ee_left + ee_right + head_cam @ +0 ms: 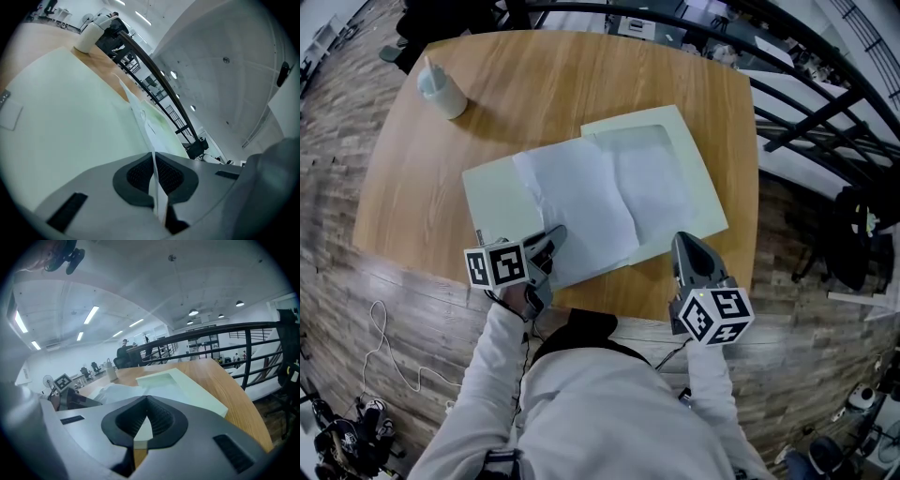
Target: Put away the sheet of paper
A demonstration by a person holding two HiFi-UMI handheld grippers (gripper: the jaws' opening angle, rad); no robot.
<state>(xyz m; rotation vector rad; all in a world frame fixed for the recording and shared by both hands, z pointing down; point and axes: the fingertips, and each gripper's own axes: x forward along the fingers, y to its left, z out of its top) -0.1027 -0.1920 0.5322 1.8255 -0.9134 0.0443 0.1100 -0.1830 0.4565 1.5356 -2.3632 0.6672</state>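
Sheet of paper point(581, 202) is pinched in fingers point(136, 177) of left gripper point(557, 232); right gripper point(678, 240) tilts down, fingers together.

Soft, even white light falls over the head view, and the tabletop point(562, 84) carries only faint shadows. The sheet of paper point(581, 202) reads brightest. Fisheye bending curls every edge, and dark corners ring both gripper views. Ceiling strip lights point(91, 314) glow overhead, while the near fingers point(138, 176) look soft and blurred.
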